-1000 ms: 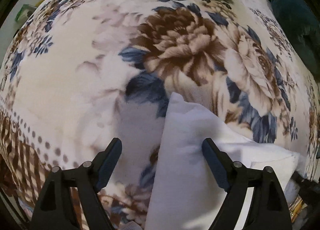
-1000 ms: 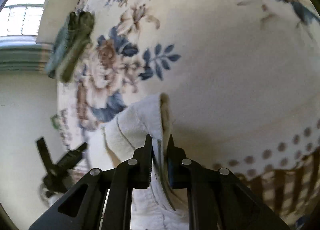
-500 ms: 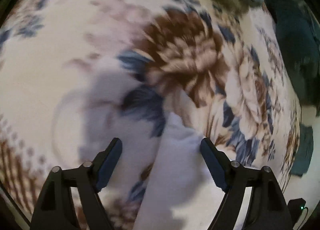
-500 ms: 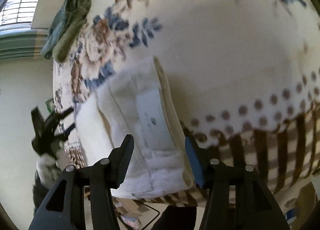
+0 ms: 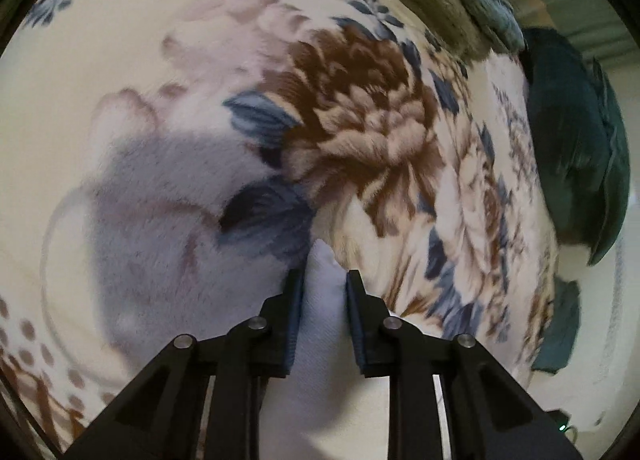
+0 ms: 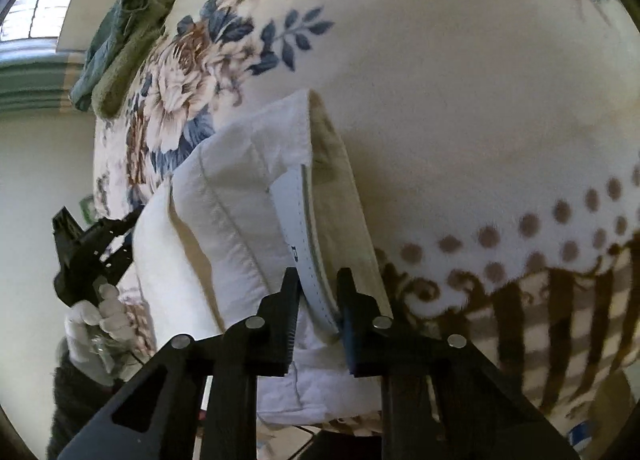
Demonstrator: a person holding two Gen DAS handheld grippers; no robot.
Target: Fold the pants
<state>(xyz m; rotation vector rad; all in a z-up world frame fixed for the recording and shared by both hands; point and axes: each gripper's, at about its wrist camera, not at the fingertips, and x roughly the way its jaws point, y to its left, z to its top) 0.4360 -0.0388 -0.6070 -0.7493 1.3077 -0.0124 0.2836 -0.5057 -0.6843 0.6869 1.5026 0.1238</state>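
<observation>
While claws close on white pants (image 6: 240, 196) — green clothes (image 6: 120, 44) well apart.

A bedroom in a home: a bed spread with a plush floral blanket (image 5: 360, 132), crumpled green clothes (image 6: 120, 44) heaped at the blanket's far edge, a window (image 6: 44, 8) beyond them, and dark teal cushions (image 5: 576, 148) beside the blanket.

I count one pair of white pants (image 6: 236, 220), one floral blanket (image 6: 460, 100), two grippers, left gripper (image 5: 320, 292) and right gripper (image 6: 318, 288), one gloved hand (image 6: 96, 320), one olive garment (image 6: 124, 64), one teal garment (image 5: 576, 148)
</observation>
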